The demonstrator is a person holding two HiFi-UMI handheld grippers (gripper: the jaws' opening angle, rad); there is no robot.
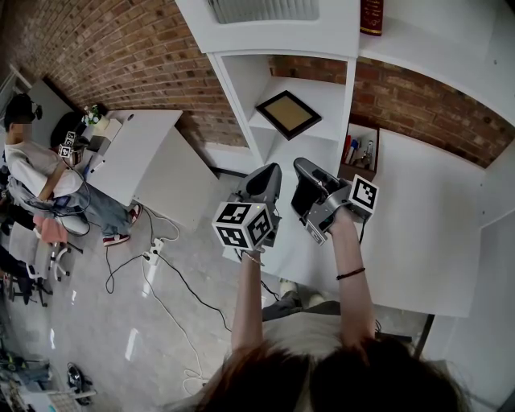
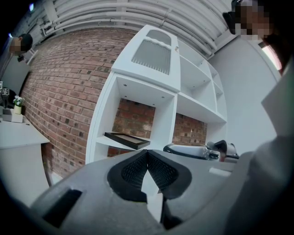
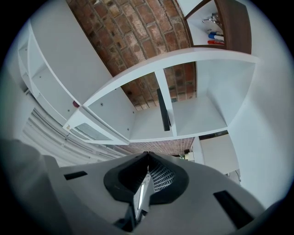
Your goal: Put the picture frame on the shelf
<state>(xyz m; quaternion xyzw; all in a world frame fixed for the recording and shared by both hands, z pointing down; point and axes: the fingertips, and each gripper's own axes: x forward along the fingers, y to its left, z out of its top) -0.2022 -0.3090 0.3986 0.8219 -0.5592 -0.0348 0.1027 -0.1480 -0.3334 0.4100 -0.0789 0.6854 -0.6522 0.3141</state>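
Observation:
The dark picture frame (image 1: pixel 288 113) with a gold inner edge lies flat on a shelf of the white shelving unit (image 1: pixel 241 88). It shows as a dark slab (image 2: pixel 127 139) in the left gripper view and edge-on (image 3: pixel 163 110) in the right gripper view. My left gripper (image 1: pixel 269 172) and right gripper (image 1: pixel 304 167) hang side by side a little in front of and below that shelf, apart from the frame. The left gripper's (image 2: pixel 147 151) pads meet at their tips with nothing between them. On the right gripper (image 3: pixel 147 155) the jaws are also shut and empty.
A wooden box (image 1: pixel 360 149) with pens stands on the white table (image 1: pixel 434 233) right of the shelving. A red book (image 1: pixel 371 16) sits on top. A person (image 1: pixel 40 177) sits at the far left beside a white desk (image 1: pixel 137 149). Cables (image 1: pixel 161 273) trail on the floor.

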